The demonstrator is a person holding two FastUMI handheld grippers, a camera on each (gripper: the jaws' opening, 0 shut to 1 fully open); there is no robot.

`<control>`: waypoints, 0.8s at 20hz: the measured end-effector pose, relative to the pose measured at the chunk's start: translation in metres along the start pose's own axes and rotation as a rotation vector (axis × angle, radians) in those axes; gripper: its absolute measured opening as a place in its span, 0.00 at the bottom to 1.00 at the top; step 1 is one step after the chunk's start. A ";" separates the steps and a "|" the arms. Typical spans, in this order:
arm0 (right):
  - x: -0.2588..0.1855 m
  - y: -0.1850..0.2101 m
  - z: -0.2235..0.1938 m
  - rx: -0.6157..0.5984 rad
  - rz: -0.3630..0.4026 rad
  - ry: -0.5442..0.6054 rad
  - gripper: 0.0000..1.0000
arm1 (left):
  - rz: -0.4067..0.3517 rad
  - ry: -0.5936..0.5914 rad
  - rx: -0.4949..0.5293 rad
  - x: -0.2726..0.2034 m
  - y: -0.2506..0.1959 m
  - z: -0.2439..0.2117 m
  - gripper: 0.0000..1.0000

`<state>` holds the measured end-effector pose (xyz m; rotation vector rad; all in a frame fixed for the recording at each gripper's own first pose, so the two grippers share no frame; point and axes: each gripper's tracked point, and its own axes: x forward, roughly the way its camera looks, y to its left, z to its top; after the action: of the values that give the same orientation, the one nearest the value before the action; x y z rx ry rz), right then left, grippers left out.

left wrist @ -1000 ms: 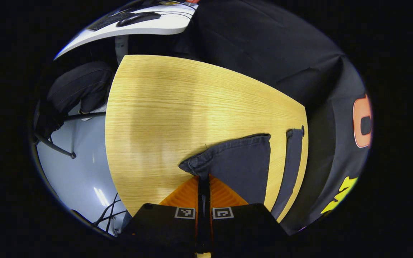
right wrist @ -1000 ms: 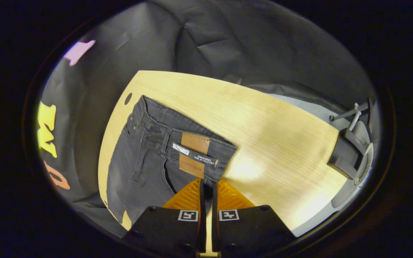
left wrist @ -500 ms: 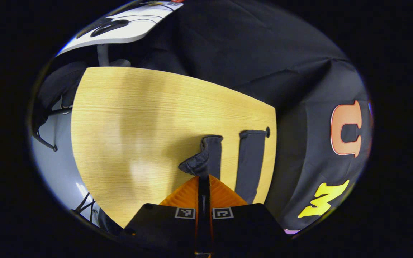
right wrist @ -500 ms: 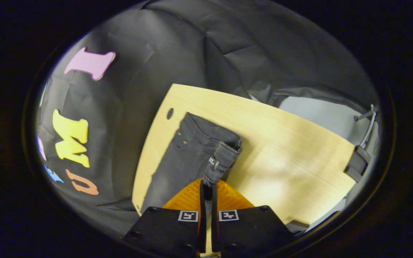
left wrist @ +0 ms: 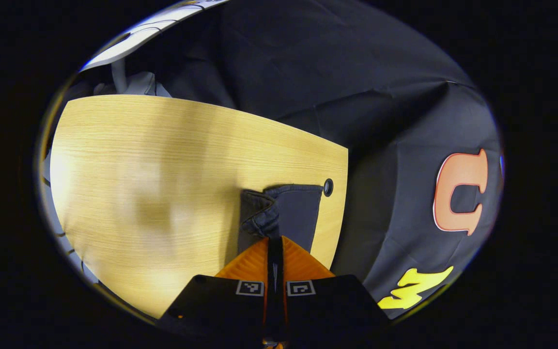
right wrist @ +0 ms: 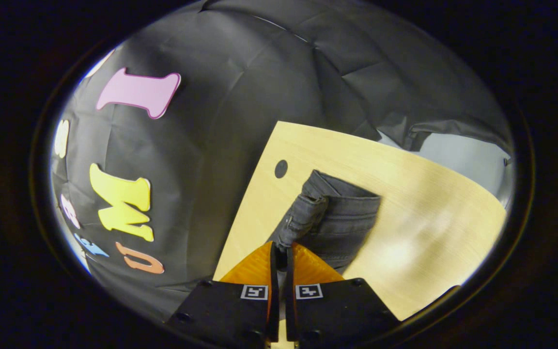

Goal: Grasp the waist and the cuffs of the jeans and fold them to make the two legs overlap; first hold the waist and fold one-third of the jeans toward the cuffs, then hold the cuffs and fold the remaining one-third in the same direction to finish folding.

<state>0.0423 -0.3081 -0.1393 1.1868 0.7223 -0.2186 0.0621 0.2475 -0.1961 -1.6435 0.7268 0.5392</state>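
Dark grey jeans [left wrist: 299,213] lie on the wooden table [left wrist: 162,160] close to its edge by the cloth wall. In the left gripper view my left gripper [left wrist: 275,240] is shut on a bunched cuff [left wrist: 261,221], held just over the other leg's cuff. In the right gripper view the jeans [right wrist: 349,223] are doubled over lengthwise on the table [right wrist: 419,203]. My right gripper [right wrist: 282,248] is shut on the lifted waistband [right wrist: 304,217], which rises from the cloth to the fingers.
A round cable hole [left wrist: 328,187] [right wrist: 281,168] sits in the tabletop beside the jeans, near the edge. The black cloth wall [right wrist: 240,97] hangs right behind that edge. A white desk [left wrist: 133,36] stands beyond the table's far end. Pale floor [right wrist: 458,150] lies past the table.
Both grippers have carried their held edges across toward the wall-side edge. The near leg has swung over and now lies on the other leg; waist and cuffs are doubled.
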 end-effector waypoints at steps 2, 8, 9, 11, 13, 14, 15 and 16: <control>0.015 0.008 0.010 0.034 0.017 -0.012 0.06 | -0.003 0.003 -0.017 0.020 -0.019 0.000 0.04; 0.073 0.024 0.032 0.053 0.022 -0.039 0.06 | -0.002 -0.006 0.046 0.084 -0.076 -0.003 0.03; 0.085 0.025 0.035 0.049 0.018 -0.040 0.06 | 0.002 -0.010 0.052 0.095 -0.083 -0.003 0.03; 0.108 0.024 0.039 0.036 0.010 -0.042 0.06 | 0.017 -0.009 0.065 0.117 -0.088 -0.004 0.03; 0.133 0.013 0.039 0.011 -0.012 -0.043 0.06 | 0.030 -0.004 0.078 0.139 -0.089 -0.006 0.04; 0.146 0.011 0.042 0.027 -0.021 -0.048 0.06 | 0.038 -0.002 0.080 0.152 -0.088 -0.007 0.04; 0.155 0.007 0.045 0.048 -0.024 -0.055 0.06 | 0.051 -0.002 0.088 0.160 -0.084 -0.008 0.04; 0.162 0.001 0.045 0.061 -0.028 -0.062 0.06 | 0.063 -0.006 0.097 0.168 -0.081 -0.006 0.03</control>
<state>0.1836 -0.3138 -0.2297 1.2229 0.6829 -0.3013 0.2369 0.2219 -0.2562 -1.5328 0.7901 0.5452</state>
